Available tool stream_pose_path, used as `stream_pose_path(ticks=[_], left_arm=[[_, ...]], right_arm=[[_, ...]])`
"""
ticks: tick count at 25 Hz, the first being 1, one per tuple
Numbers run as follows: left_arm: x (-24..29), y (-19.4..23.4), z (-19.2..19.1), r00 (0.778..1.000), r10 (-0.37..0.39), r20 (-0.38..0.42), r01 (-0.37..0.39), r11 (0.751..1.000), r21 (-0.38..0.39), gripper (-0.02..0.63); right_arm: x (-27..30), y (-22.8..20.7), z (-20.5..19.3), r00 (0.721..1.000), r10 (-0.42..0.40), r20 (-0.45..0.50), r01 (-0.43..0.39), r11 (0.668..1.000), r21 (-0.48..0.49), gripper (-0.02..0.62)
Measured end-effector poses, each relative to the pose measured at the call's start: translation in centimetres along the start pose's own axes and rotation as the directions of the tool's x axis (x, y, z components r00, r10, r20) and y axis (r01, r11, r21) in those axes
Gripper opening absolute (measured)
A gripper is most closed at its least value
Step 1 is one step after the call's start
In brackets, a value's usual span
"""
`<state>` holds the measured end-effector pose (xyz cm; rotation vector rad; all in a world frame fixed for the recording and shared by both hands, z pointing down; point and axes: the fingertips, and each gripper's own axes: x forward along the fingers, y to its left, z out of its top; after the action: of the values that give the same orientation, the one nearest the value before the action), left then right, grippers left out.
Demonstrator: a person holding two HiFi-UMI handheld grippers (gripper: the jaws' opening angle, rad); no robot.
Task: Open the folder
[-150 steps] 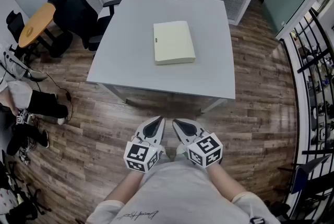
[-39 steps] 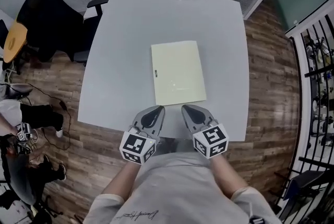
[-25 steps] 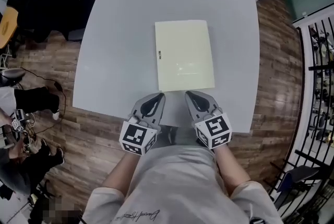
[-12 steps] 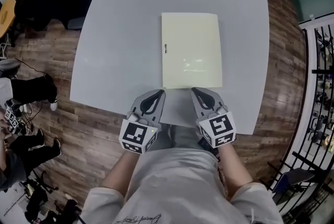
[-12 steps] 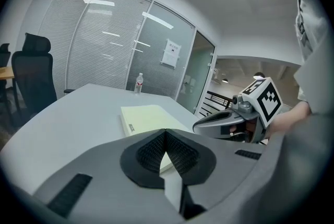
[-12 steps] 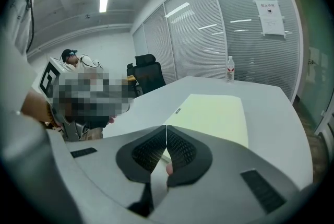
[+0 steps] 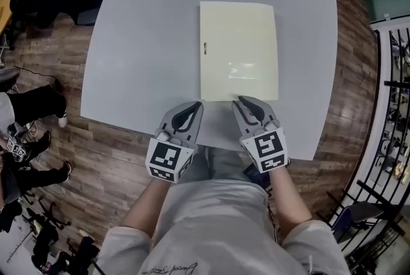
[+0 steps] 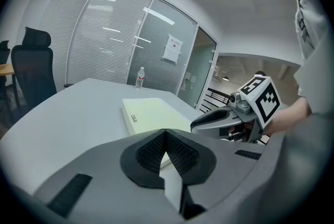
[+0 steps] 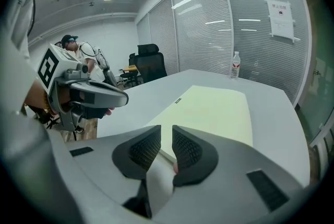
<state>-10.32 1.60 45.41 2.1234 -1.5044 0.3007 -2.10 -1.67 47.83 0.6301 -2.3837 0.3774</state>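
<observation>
From the head view, a pale yellow folder [image 7: 238,52] lies closed and flat on a grey table [image 7: 141,43], right of the table's middle, with its spine label on the left edge. The left gripper [image 7: 195,106] is over the near part of the table, just left of the folder's near left corner and apart from it. The right gripper [image 7: 241,100] has its tips at the folder's near edge (whether they touch it cannot be told from above). A wooden floor [image 7: 70,152] surrounds the table, and a black railing [image 7: 391,75] runs along the right.

In the left gripper view, the left gripper [image 8: 165,131] has its jaws pressed together with nothing between them. The folder [image 8: 156,113] lies just beyond them, the right gripper [image 8: 229,121] to the right. A water bottle [image 8: 139,77] stands at the table's far edge, and a black chair [image 8: 31,71] on the left.

In the right gripper view, the right gripper [image 9: 166,131] has its jaws a narrow gap apart, having just been opening; nothing is held, though the near edge of the folder [image 9: 214,110] shows through the gap. The left gripper [image 9: 86,95] is at the left, and the water bottle [image 9: 236,65] is far off.
</observation>
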Motion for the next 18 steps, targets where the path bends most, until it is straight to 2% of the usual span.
stream_pose_path(ticks=[7,12,18], left_arm=[[0.1,0.7,-1.3,1.0,0.005,-0.018,-0.006,1.0,-0.02,0.009],[0.3,0.8,-1.9,1.0,0.008,-0.024,-0.009,0.999,-0.032,0.009],[0.1,1.4,-2.6,0.999,0.022,-0.033,-0.023,0.999,-0.048,0.009]], right_arm=[[1.8,0.9,-2.1,0.995,-0.029,-0.092,0.012,0.984,-0.178,0.166],[2.7,1.1,-3.4,0.988,-0.038,-0.147,-0.001,0.966,-0.257,0.213],[3.8,1.1,-4.2,0.978,-0.098,-0.184,0.014,0.912,-0.41,0.252]])
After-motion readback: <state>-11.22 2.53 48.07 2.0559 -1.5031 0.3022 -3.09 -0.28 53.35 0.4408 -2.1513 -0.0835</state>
